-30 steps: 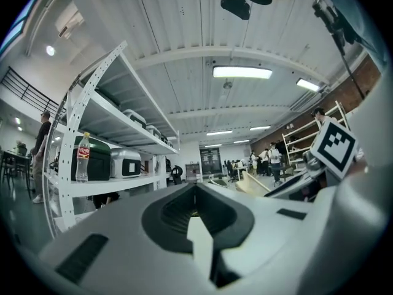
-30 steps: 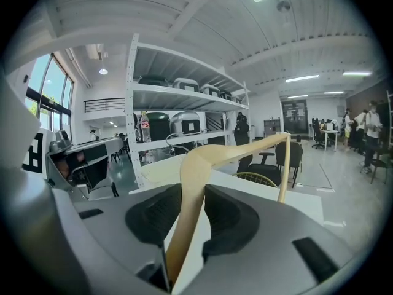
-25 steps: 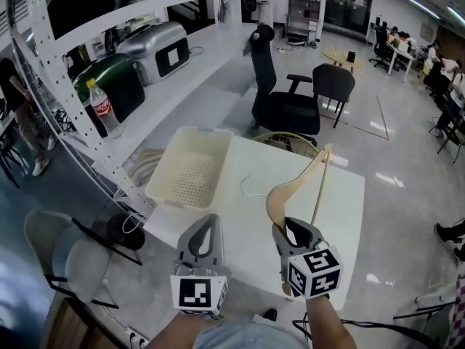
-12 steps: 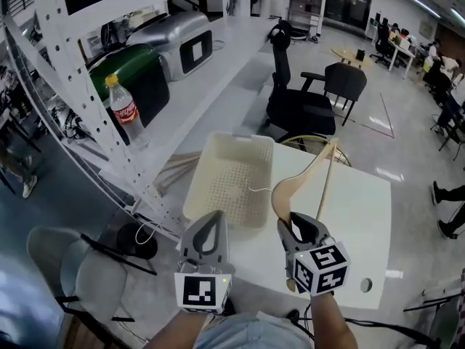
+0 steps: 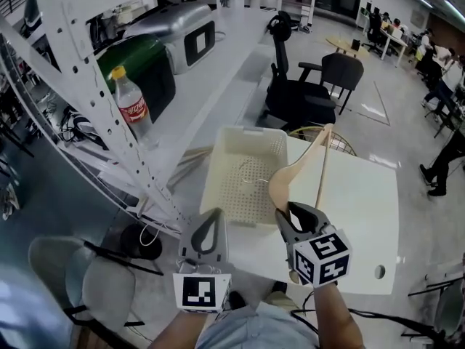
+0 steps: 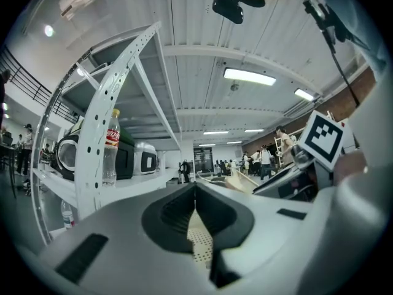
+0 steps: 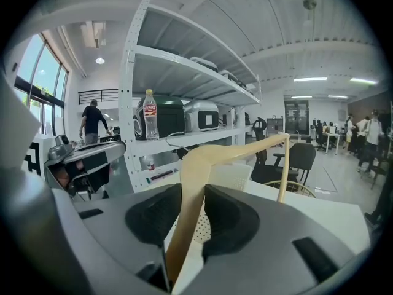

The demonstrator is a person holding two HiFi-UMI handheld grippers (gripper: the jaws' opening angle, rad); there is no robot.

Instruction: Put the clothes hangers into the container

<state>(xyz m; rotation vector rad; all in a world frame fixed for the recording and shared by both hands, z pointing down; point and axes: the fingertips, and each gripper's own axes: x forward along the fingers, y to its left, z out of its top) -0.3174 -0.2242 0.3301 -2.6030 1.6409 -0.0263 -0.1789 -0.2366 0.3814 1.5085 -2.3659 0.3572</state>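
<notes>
A cream perforated basket [image 5: 231, 158] stands on the left part of the white table [image 5: 363, 209]. My right gripper [image 5: 293, 217] is shut on one arm of a wooden clothes hanger [image 5: 299, 167], near the basket's right front corner. The hanger slants up and away, and its thin metal hook [image 5: 251, 179] hangs over the inside of the basket. In the right gripper view the hanger [image 7: 202, 158] runs up between the pads of that gripper [image 7: 193, 192], with the basket [image 7: 232, 176] behind. My left gripper [image 5: 208, 227] is shut and empty just in front of the basket [image 6: 199, 241].
A white perforated shelf rack [image 5: 94, 100] runs along the left, holding a cola bottle [image 5: 133, 106] and a green appliance [image 5: 149, 67]. A black office chair [image 5: 298, 97] stands beyond the table. A grey chair [image 5: 80, 286] is at the lower left. People are at the far right.
My right gripper has carried the hanger to the left, from over the table to the basket's edge, so the hook now hangs over the basket. The left gripper stays shut.
</notes>
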